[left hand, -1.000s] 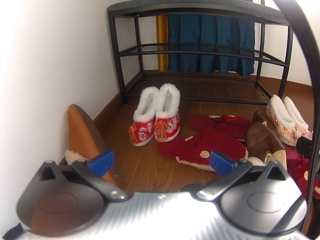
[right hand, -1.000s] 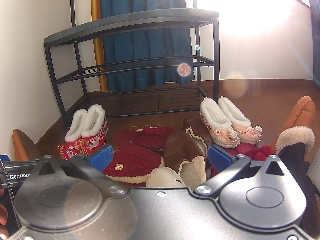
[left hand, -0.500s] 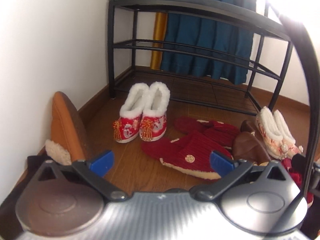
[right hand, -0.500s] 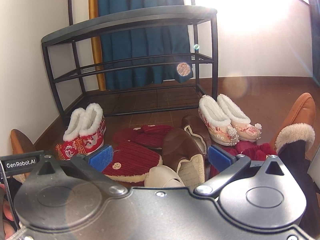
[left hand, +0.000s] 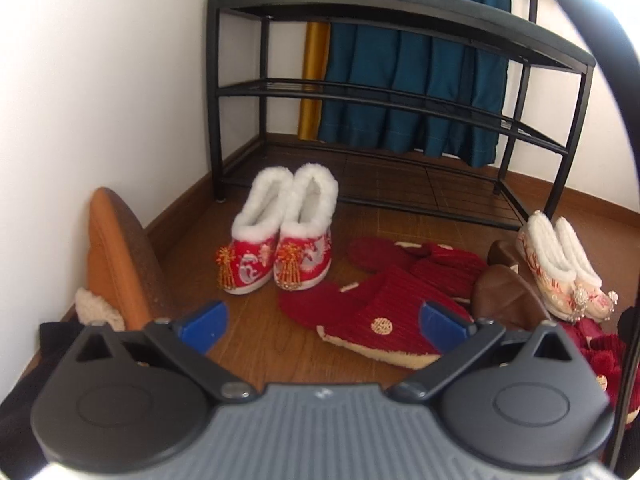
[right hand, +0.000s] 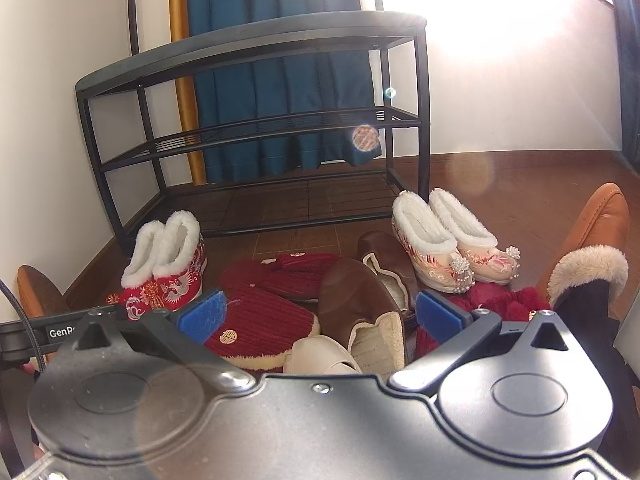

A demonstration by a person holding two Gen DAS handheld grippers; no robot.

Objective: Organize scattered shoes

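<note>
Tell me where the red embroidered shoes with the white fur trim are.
The red embroidered pair stands side by side on the floor at the shoe rack's front left leg, left of the red slippers; the right wrist view shows it far left.

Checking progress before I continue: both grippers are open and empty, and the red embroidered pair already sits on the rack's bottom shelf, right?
Not quite. The red embroidered pair stands on the floor in front of the rack, as the left wrist view shows. The left gripper and right gripper are indeed open and empty.

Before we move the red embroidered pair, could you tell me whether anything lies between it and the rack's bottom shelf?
Nothing visible does: the red pair stands on bare floor just in front of the rack, whose bottom shelf looks bare.
</note>
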